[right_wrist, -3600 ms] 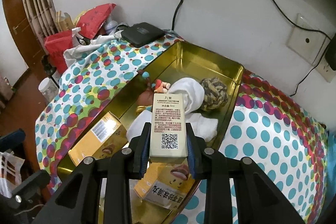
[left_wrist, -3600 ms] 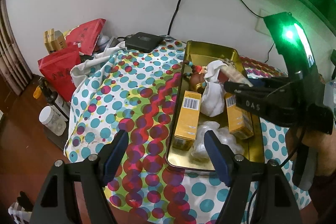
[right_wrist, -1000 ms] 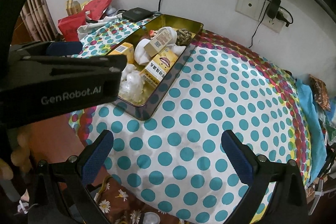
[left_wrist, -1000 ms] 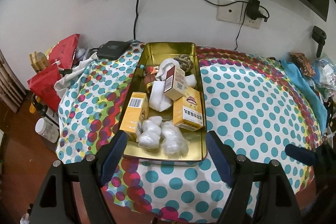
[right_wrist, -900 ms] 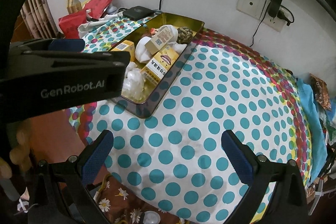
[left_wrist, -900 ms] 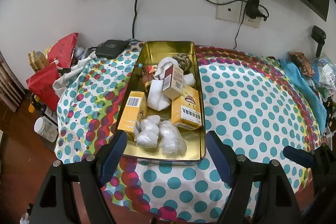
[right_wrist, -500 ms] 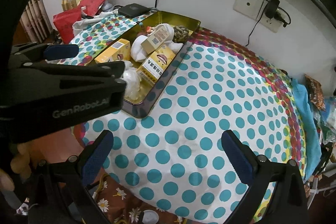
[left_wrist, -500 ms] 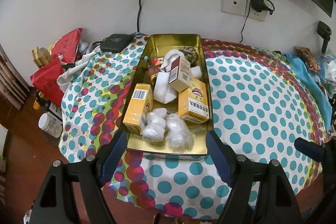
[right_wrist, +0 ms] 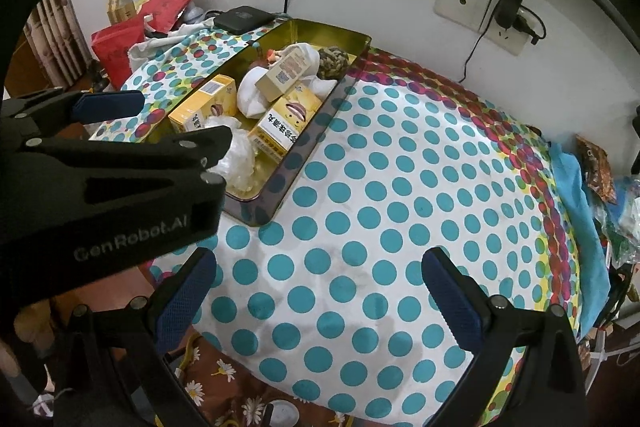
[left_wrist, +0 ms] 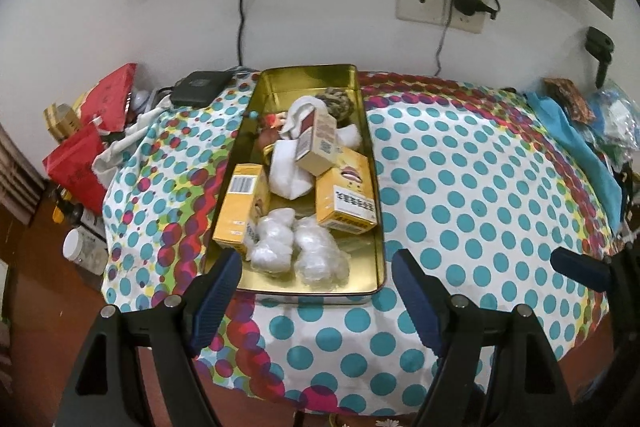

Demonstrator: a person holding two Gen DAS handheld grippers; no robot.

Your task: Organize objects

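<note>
A gold tin tray (left_wrist: 370, 155) (right_wrist: 316, 29) lies on the dotted tablecloth. In it are two yellow boxes (left_wrist: 240, 211) (left_wrist: 347, 195), a small beige box (left_wrist: 318, 143) (right_wrist: 285, 74) leaning on white cloth (left_wrist: 288, 177), a rope ball (right_wrist: 333, 63) and clear plastic wads (left_wrist: 296, 247). My left gripper (left_wrist: 316, 297) hangs open just before the tray's near end, holding nothing. My right gripper (right_wrist: 318, 297) is open and empty above the bare cloth right of the tray. The left gripper's body (right_wrist: 104, 179) fills the left of the right wrist view.
The polka-dot tablecloth (left_wrist: 472, 195) (right_wrist: 400, 195) covers the table. Red bags (left_wrist: 80, 155) and a jar (left_wrist: 82, 251) crowd the left side on the floor. A black box (left_wrist: 200, 87) sits at the back. Blue cloth and packets (left_wrist: 576, 131) lie at the right edge. Wall socket (left_wrist: 440, 5) with cables.
The right gripper let go of the beige box, which now rests in the tray. Both grippers have backed away from the tray and stand open; lately they drifted only slightly.
</note>
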